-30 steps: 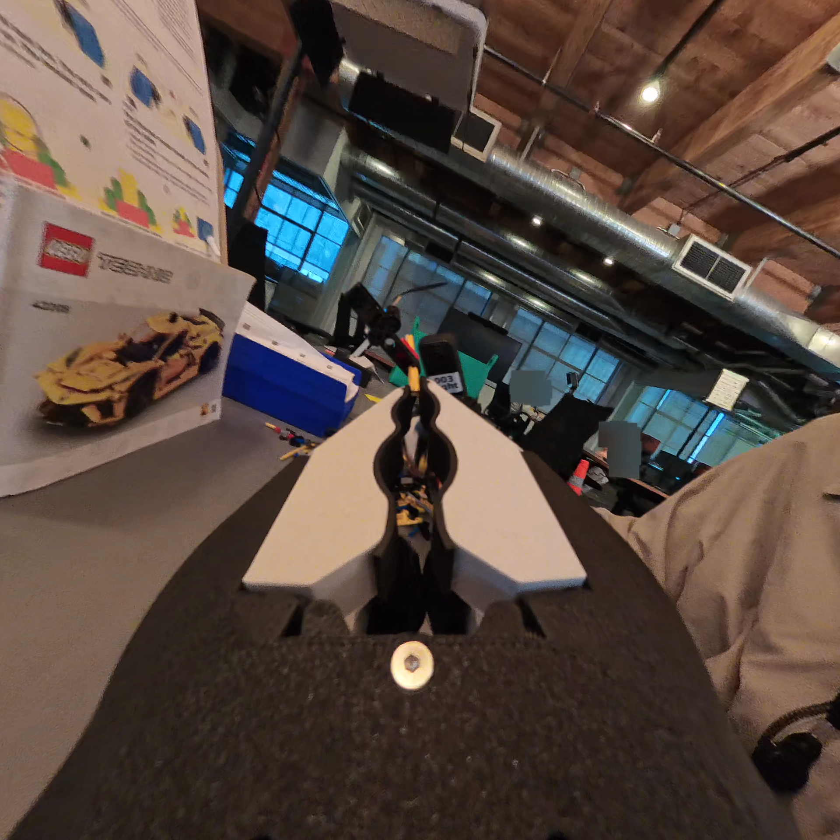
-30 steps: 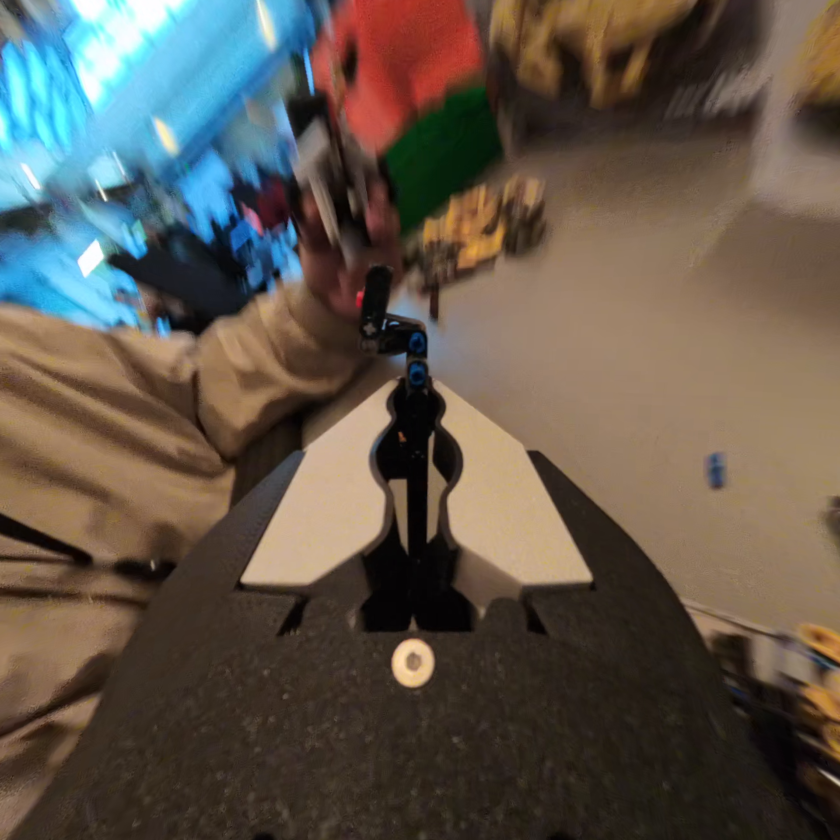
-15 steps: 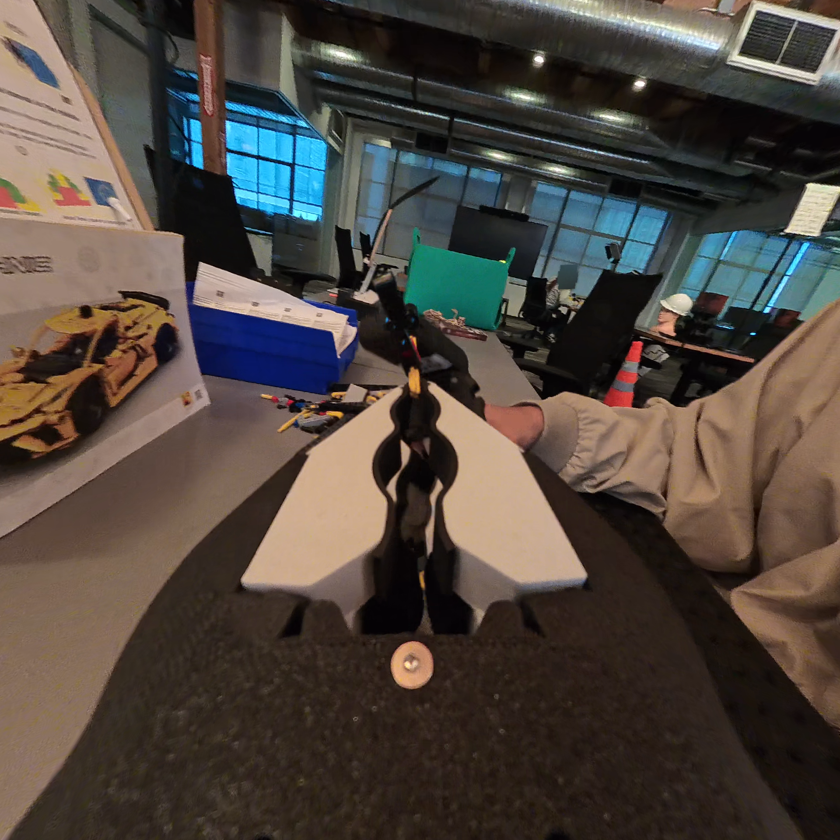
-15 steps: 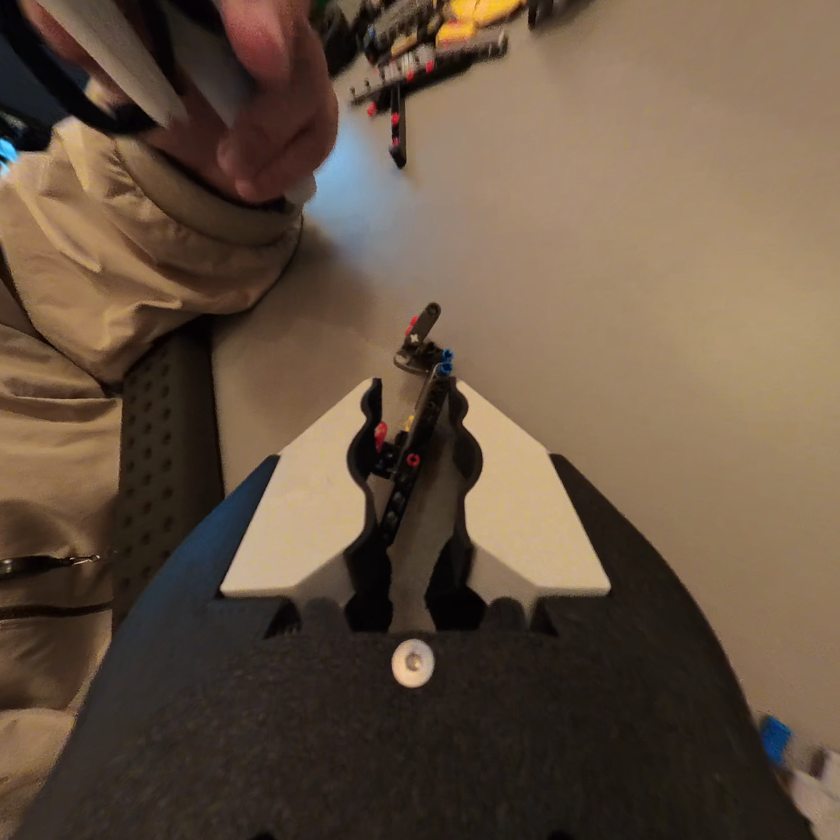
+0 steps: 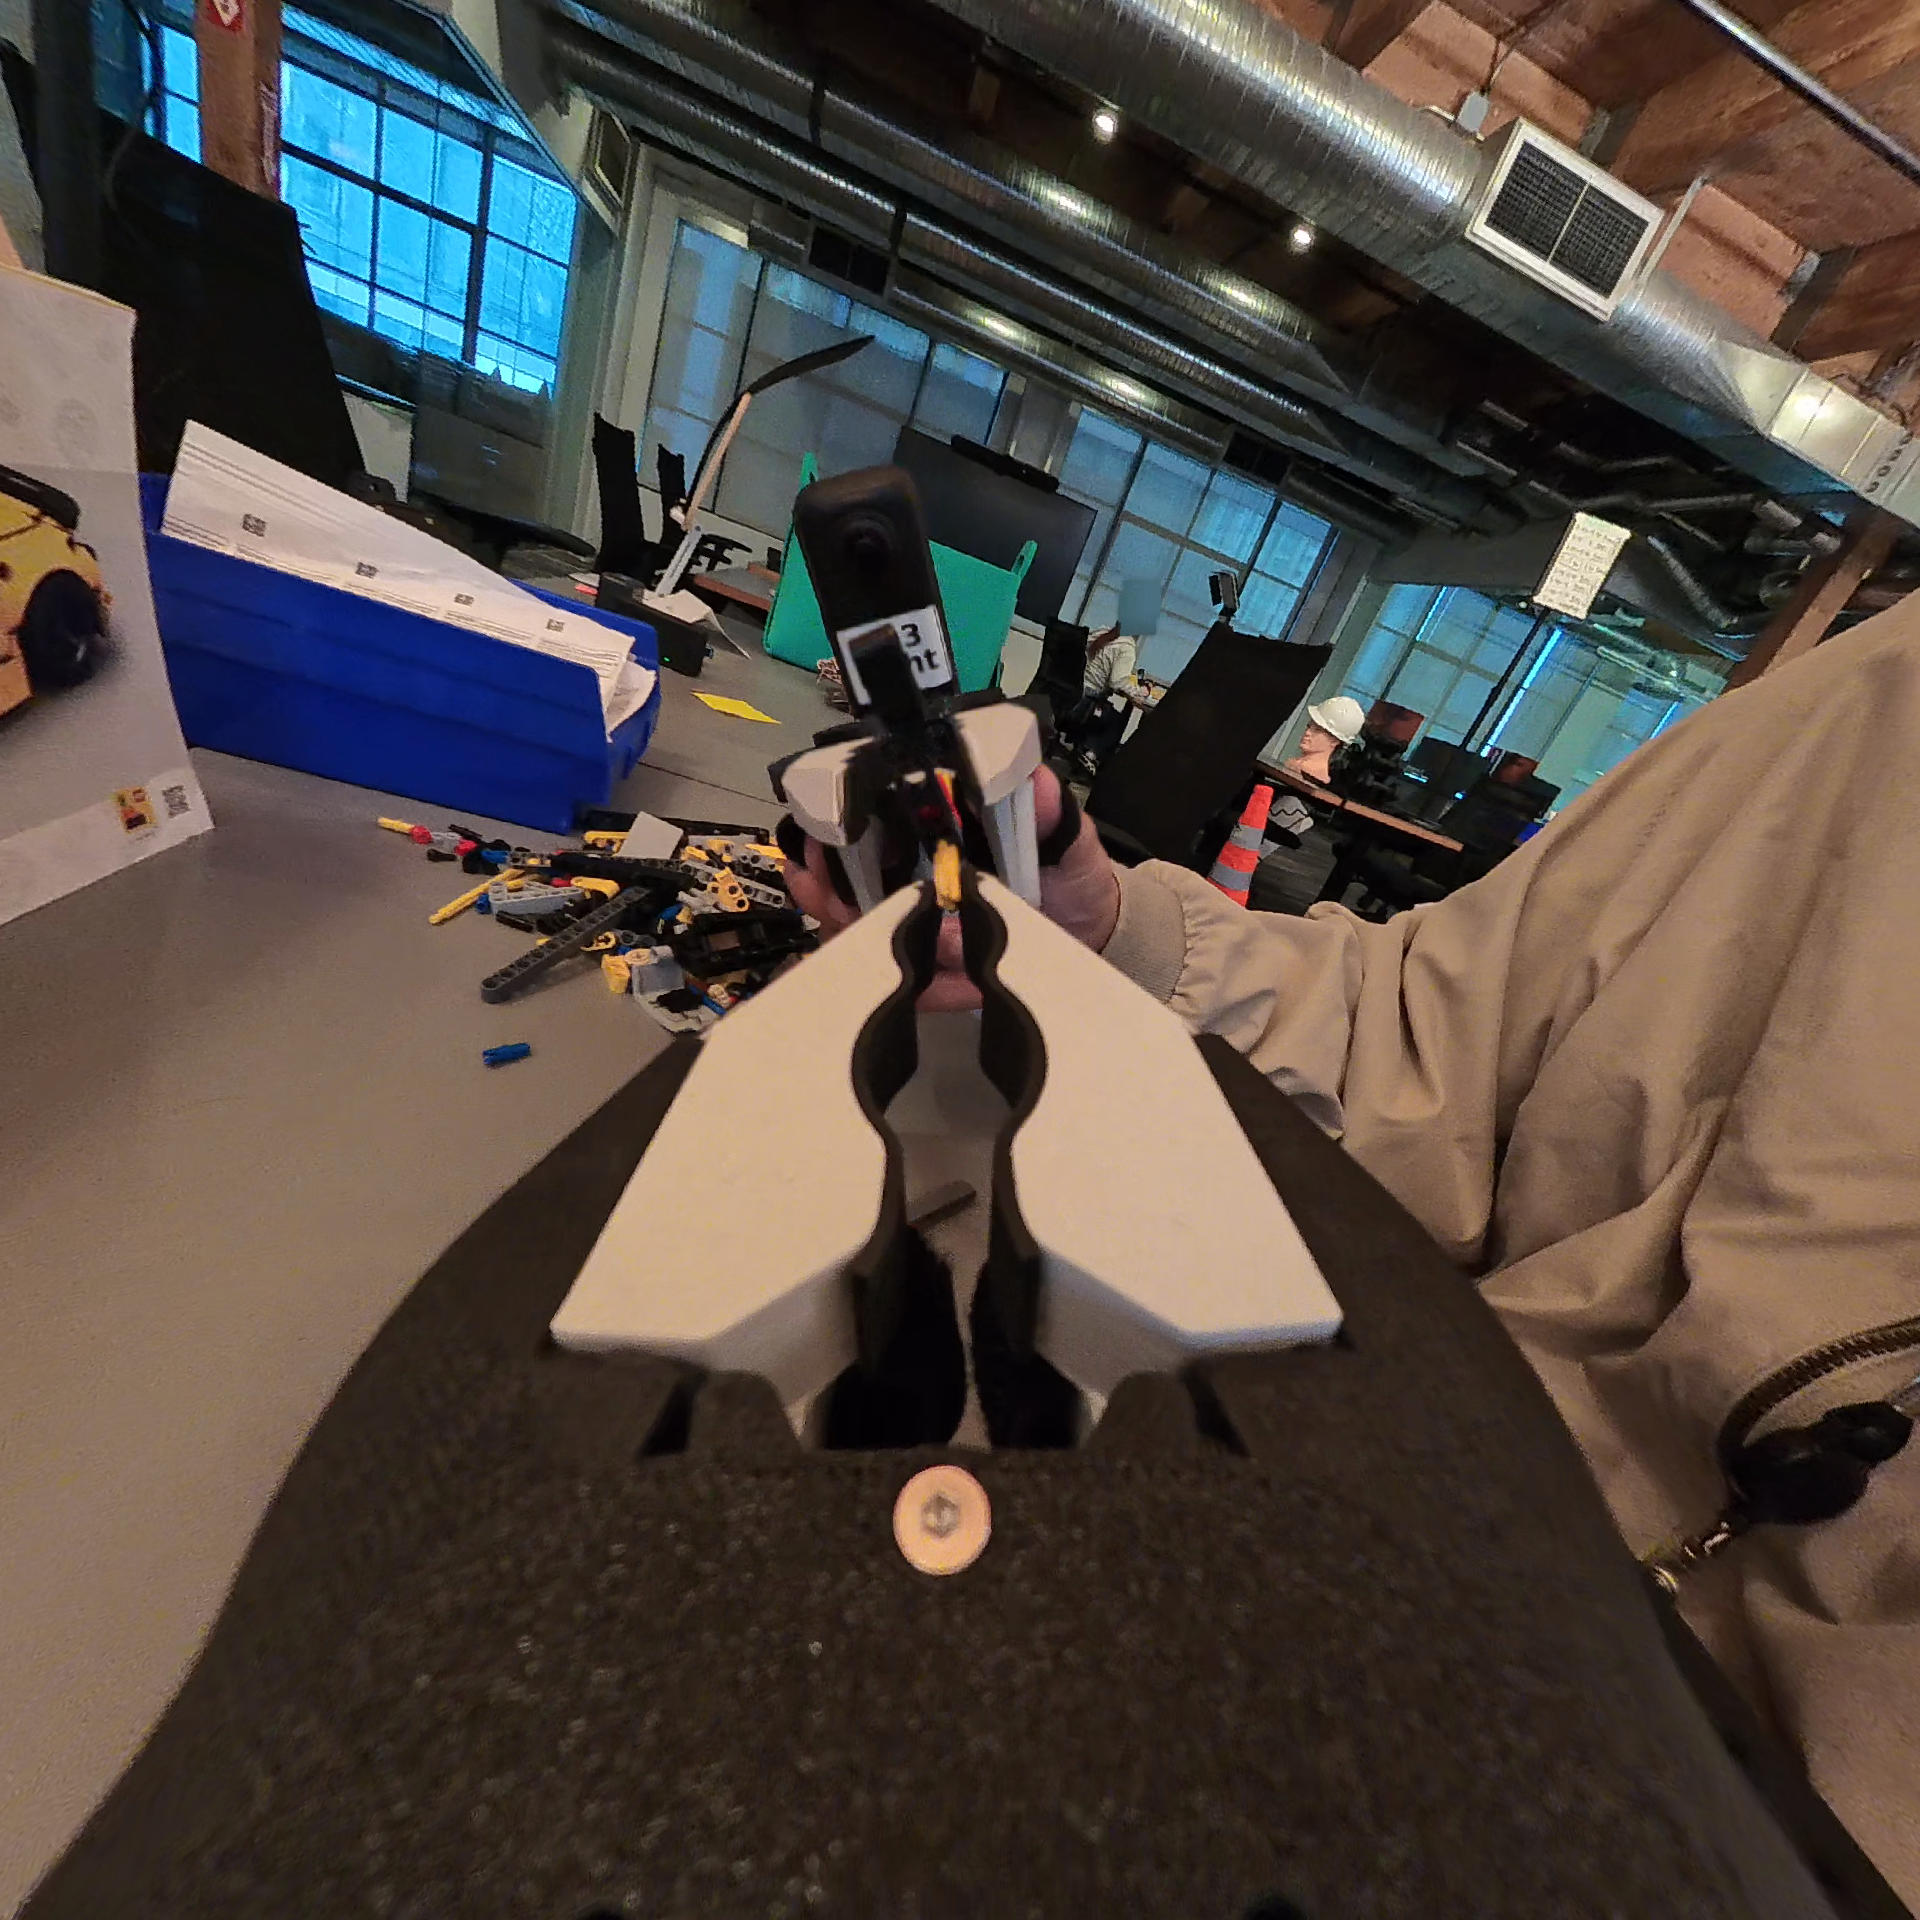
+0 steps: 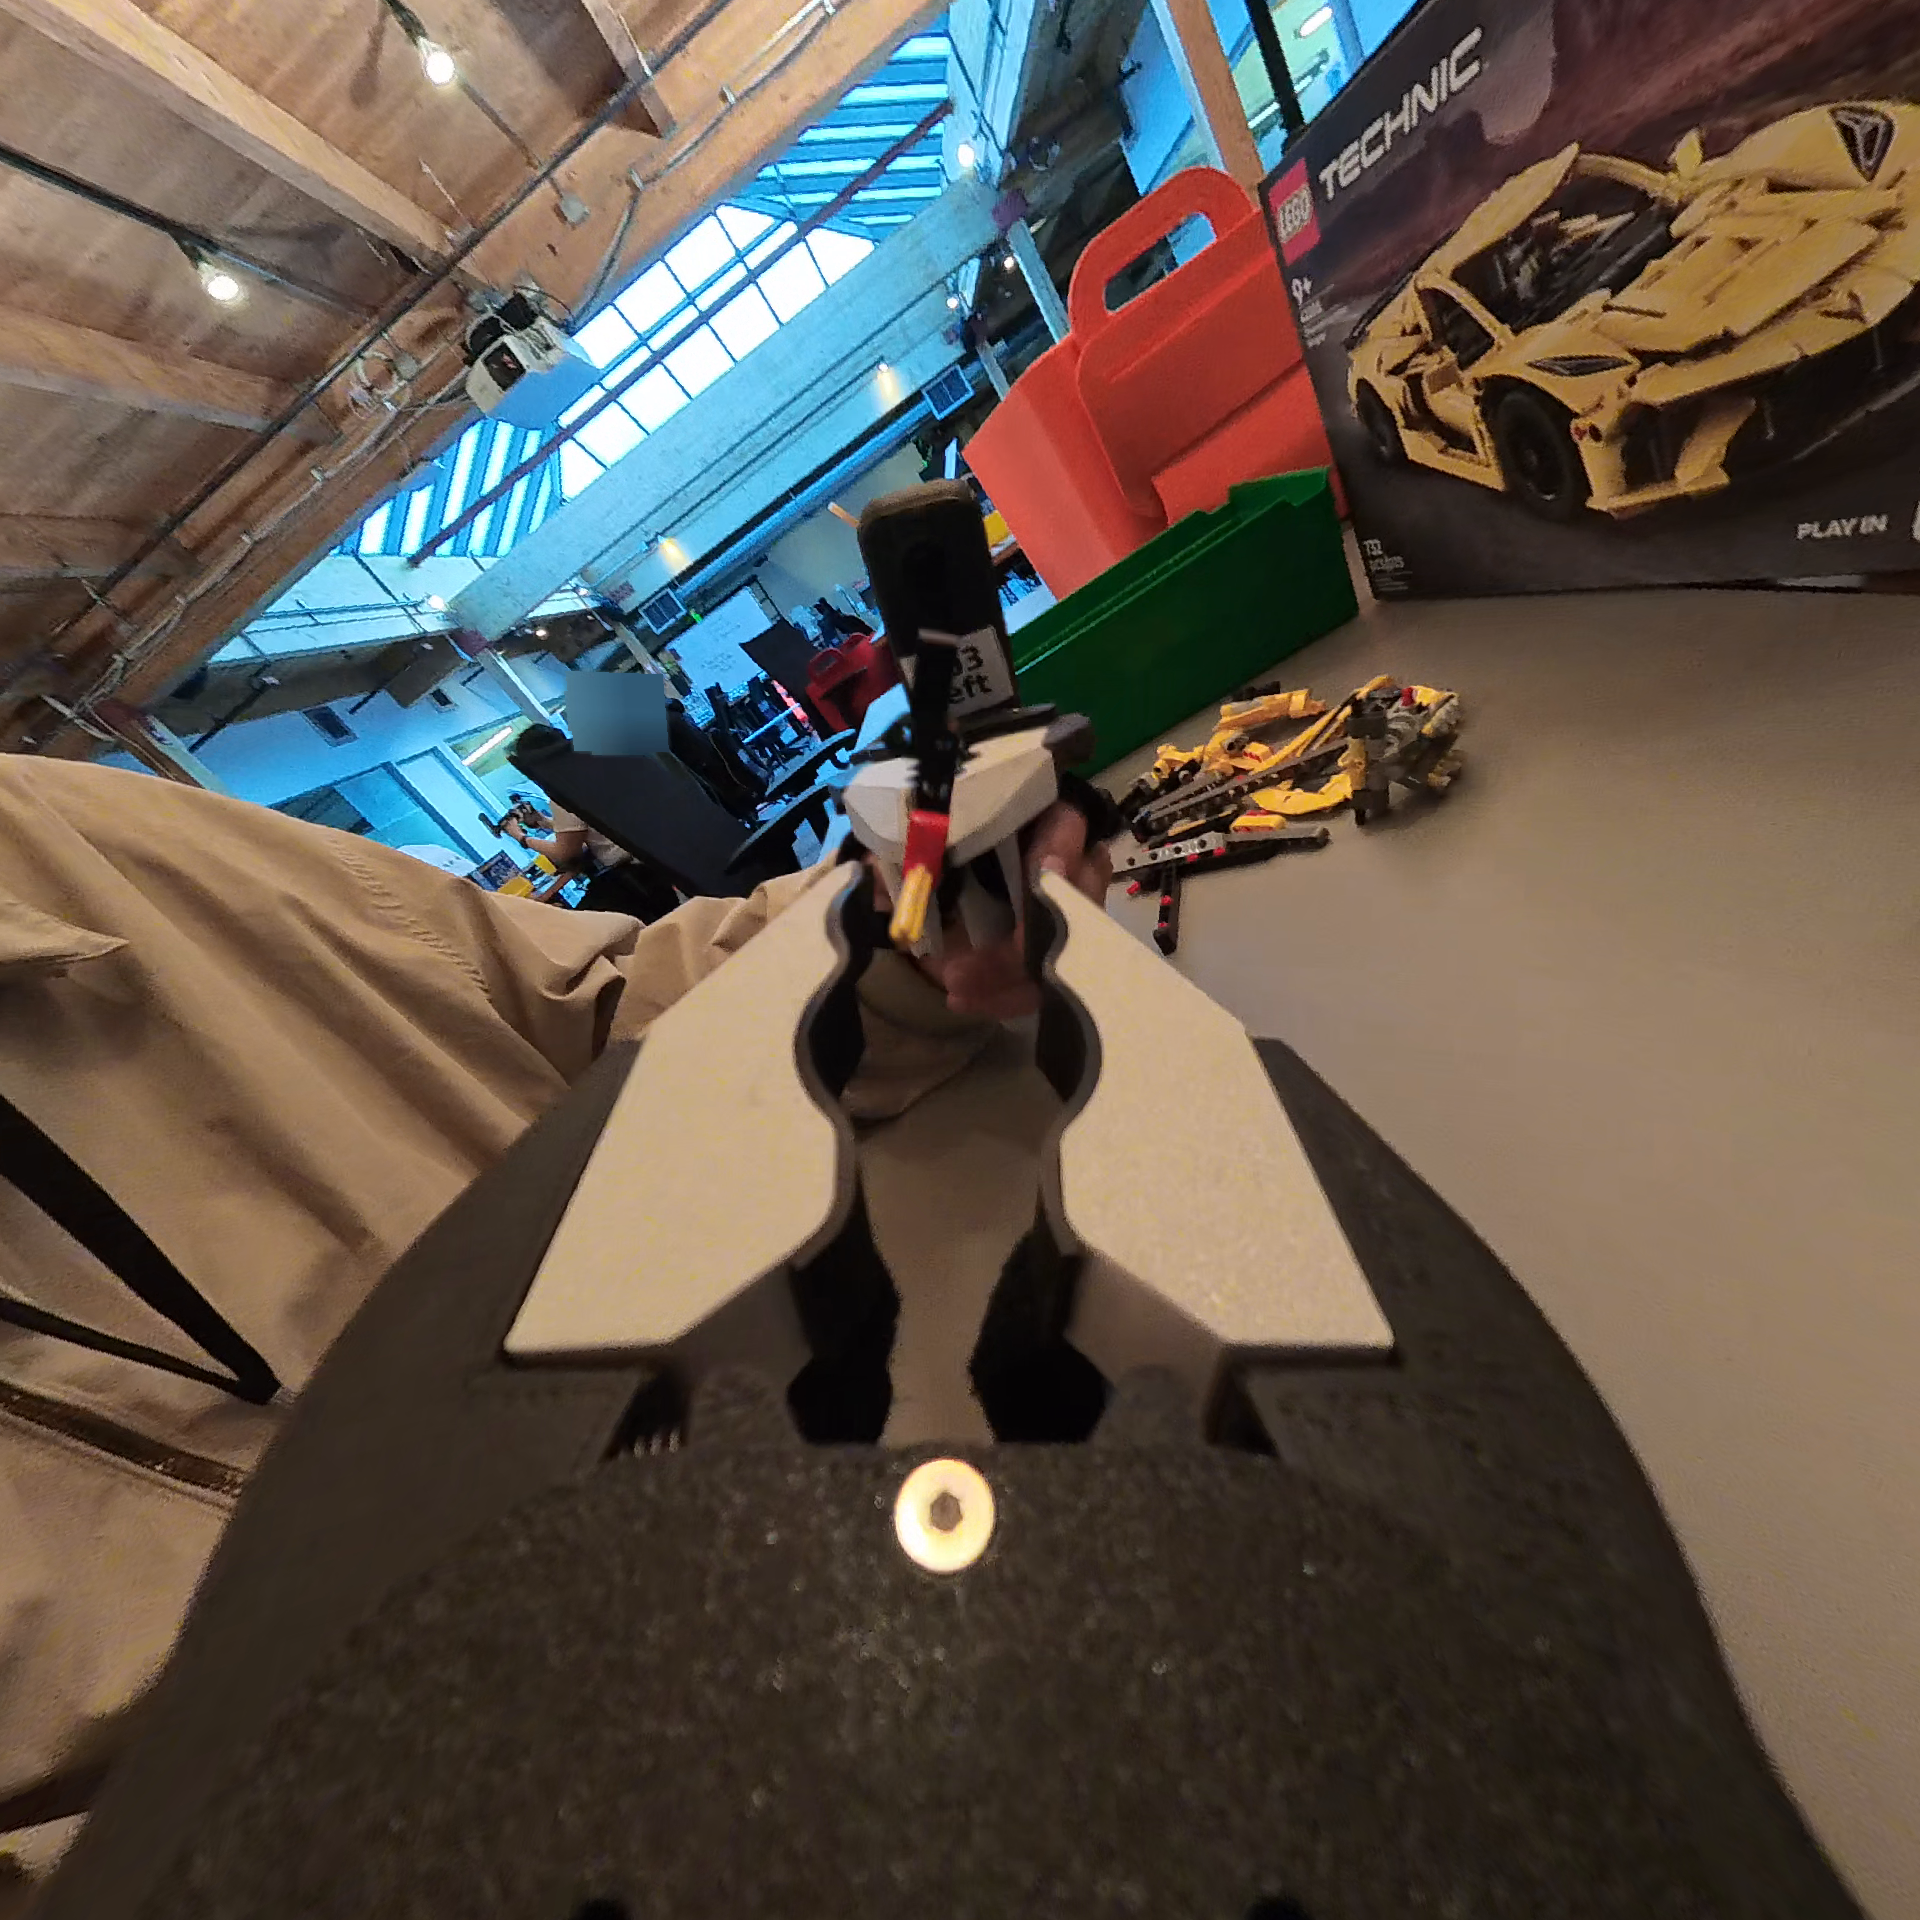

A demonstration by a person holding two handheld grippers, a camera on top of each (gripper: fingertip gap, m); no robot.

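My left gripper (image 5: 945, 904) is shut on a thin toy-brick piece (image 5: 945, 873) with a black beam, a red part and a yellow end. The right wrist view shows the left gripper (image 6: 940, 800) farther off, pinching that piece (image 6: 914, 894), whose yellow end points toward the camera. My right gripper (image 6: 945, 883) is open and empty. It is raised above the grey table (image 6: 1558, 1039) and faces the left gripper closely. The yellow end appears between its spread fingertips; I see no contact. The right gripper also shows in the left wrist view (image 5: 909, 790), fingers apart.
A pile of loose black and yellow pieces (image 5: 644, 914) lies beside a blue bin (image 5: 364, 686) and a white box (image 5: 62, 665). Another pile (image 6: 1299, 769) lies before a green bin (image 6: 1184, 613), an orange container (image 6: 1143, 395) and a dark box (image 6: 1610, 312). Beige sleeves (image 5: 1558, 987) flank both grippers. Left and right tips are no more than a few centimetres apart.
My right gripper opened and let go of a black beam with blue pins onto the table, then rose to face the left gripper. My left gripper stayed shut on its piece.
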